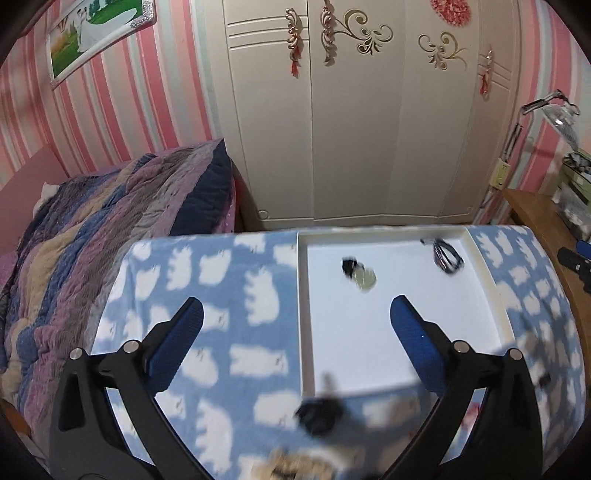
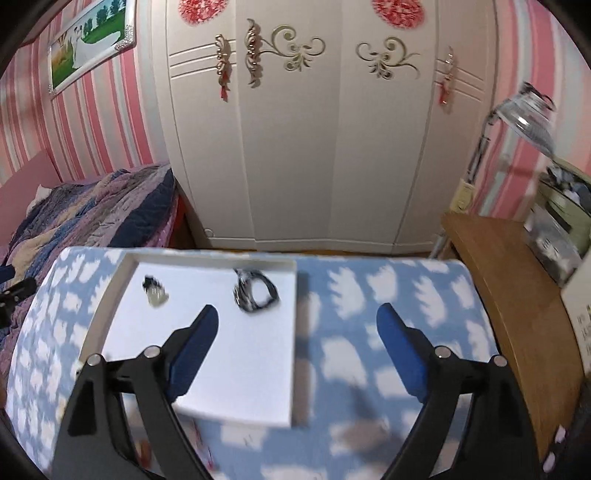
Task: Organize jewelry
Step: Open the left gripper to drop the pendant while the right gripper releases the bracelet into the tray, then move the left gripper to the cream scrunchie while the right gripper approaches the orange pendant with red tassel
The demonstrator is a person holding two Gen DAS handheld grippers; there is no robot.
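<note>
Pink and white striped wallpaper [image 1: 122,110] backs the room, with a framed picture [image 1: 96,33] high on the left and a cream wardrobe [image 1: 354,129] with gilt scrollwork filling the far wall. Left of the wardrobe lies a bed under a quilt [image 1: 110,229] striped in purple, blue and tan. On the right stands a wooden desk [image 2: 509,280] with a clear-shaded lamp [image 2: 528,110] over it.

Nearest the cameras is a table covered by a blue cloth with white clouds [image 1: 229,295]. A shallow white tray [image 1: 491,280] sits on the cloth toward the far edge. Inside it, well apart from each other, lie two pieces of jewelry: a dark looped bracelet [image 1: 447,256] in the far right corner, and a small dark-and-pale piece [image 1: 358,273], too blurred to name, farther left. More blurred things sit on the cloth just in front of the tray's near wall, among them a dark lump [image 1: 319,413].

Both tools hover above the table with nothing in their grip. The left gripper [image 1: 295,314] stands with its blue-padded jaws spread wide over the tray's left wall. The right gripper [image 2: 297,321] is likewise spread wide, its left finger over the tray floor and its right finger over bare cloth.
</note>
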